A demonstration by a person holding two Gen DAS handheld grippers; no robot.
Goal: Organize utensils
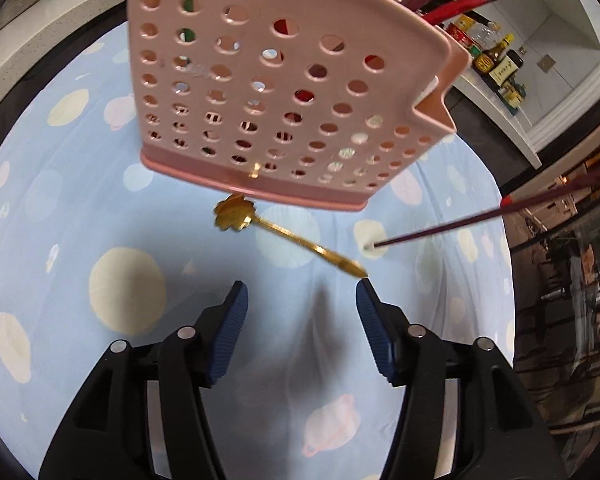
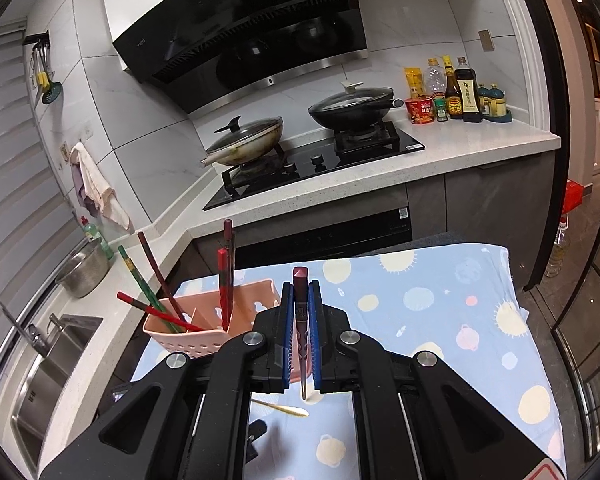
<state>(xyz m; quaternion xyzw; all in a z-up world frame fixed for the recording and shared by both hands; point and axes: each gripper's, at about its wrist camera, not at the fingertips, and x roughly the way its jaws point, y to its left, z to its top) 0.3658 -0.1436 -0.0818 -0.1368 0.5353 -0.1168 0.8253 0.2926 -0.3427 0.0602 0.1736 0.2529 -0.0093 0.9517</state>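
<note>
Bottle labels (image 2: pixel 467 94) and hood (image 2: pixel 236 24) logo are unreadable.

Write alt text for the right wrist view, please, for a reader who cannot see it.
The right gripper is shut on a dark red chopstick above a blue patterned cloth. To its left a pink basket holds more chopsticks; behind is a stove with two lidded pans.

Spoon (image 1: pixel 284 236) on cloth (image 1: pixel 112 216), apparently just before basket (image 1: pixel 260 92).

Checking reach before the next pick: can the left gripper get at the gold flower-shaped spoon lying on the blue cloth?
Probably yes. The left gripper is open and empty, and the gold flower-shaped spoon lies just ahead with its handle tip beside one blue pad, uncovered.
</note>
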